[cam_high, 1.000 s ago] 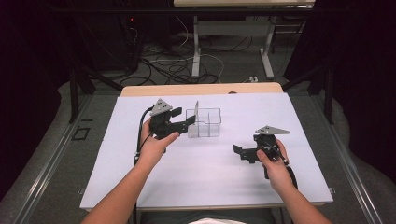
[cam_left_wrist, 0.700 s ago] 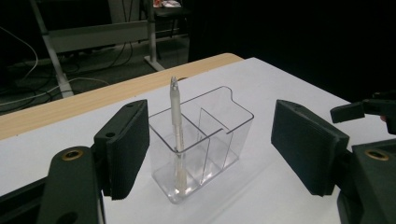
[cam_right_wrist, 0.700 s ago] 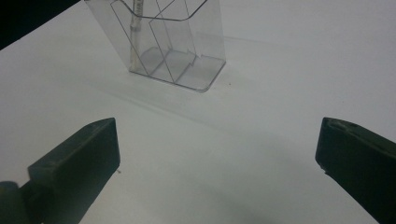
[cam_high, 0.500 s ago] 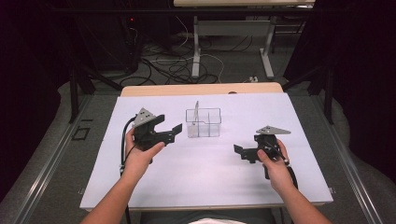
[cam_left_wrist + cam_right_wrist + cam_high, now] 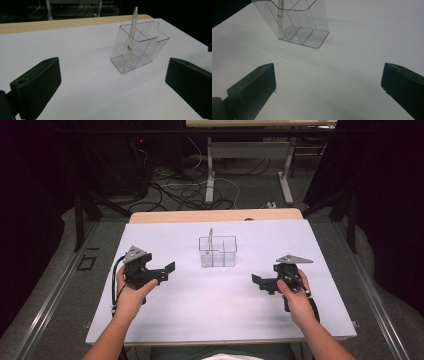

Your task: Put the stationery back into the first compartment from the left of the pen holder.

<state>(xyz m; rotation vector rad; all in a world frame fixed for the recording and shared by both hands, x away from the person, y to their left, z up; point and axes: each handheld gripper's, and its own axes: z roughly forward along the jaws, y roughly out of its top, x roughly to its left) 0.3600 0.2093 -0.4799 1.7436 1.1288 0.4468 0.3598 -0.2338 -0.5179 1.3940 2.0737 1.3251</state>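
Two claws sit over the white bench (image 5: 210, 310), one at each side. On the left, the left claw (image 5: 167, 270) is in the person's left hand (image 5: 131, 295). Its jaws have just been opening and now stand wide apart with nothing between them. In the middle, well apart from both claws, stands a clear plastic holder (image 5: 218, 252) with walls inside that split it into boxes. A pale pen (image 5: 131, 37) stands up in one end box and leans a little, with its top above the rim. On the right, the right claw (image 5: 257, 281) is wide open too and holds nothing.
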